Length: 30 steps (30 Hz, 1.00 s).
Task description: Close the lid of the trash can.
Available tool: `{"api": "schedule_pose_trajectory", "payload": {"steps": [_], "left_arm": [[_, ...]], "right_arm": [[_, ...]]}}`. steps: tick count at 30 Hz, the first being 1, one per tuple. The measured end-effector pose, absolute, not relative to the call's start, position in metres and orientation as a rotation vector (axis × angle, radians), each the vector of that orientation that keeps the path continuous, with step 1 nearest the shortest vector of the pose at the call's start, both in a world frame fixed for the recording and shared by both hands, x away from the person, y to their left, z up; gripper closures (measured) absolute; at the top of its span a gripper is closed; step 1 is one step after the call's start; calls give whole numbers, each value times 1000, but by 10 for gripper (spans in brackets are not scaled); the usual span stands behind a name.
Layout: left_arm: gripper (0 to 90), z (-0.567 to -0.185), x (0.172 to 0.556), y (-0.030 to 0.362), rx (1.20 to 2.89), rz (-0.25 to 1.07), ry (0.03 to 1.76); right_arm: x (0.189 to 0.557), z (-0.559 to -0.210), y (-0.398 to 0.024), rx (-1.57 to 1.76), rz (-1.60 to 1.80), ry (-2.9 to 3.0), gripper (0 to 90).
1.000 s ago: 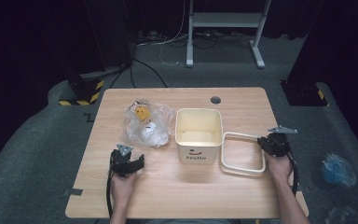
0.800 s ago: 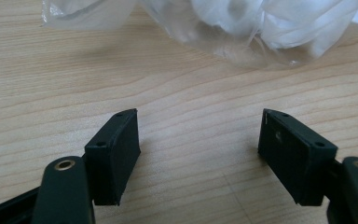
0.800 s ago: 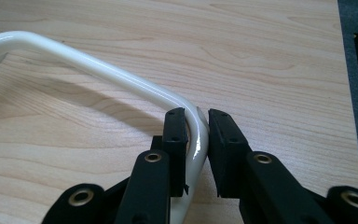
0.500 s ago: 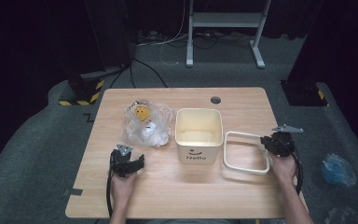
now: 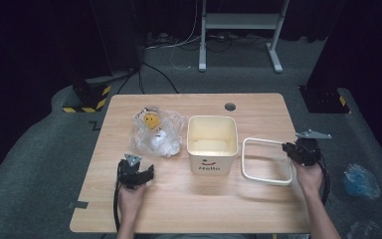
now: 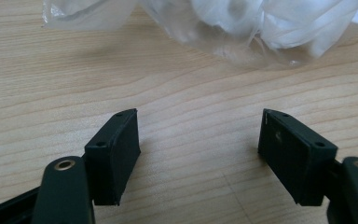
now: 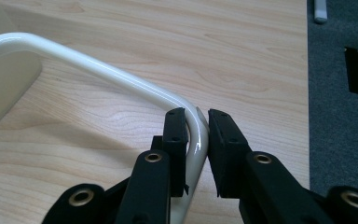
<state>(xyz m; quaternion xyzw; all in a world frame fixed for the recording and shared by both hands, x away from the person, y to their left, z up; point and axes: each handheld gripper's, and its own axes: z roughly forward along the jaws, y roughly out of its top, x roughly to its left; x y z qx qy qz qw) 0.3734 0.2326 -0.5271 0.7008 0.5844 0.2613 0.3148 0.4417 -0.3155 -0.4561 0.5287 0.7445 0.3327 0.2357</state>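
On a wooden table [image 5: 179, 199], the right gripper [image 5: 298, 152] pinches the corner of a cream square frame [image 5: 266, 162], which sits just right of a cream bin [image 5: 212, 144]. The left gripper [image 5: 135, 174] rests with jaws spread and empty, near a crumpled plastic bag [image 5: 156, 132].

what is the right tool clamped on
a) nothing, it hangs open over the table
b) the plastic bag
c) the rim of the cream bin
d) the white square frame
d: in the right gripper view the right tool has its black pads pressed on either side of the frame, at a rounded corner; in the high view the frame lies right of the bin, apart from the bag.
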Motion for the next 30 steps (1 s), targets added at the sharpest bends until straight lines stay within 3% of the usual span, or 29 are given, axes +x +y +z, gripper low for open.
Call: {"api": "schedule_pose_trajectory", "payload": {"steps": [30], "left_arm": [[290, -527, 373, 233, 1847, 688, 1540]], "right_arm": [[434, -405, -316, 1403, 950, 2023, 778]]}}
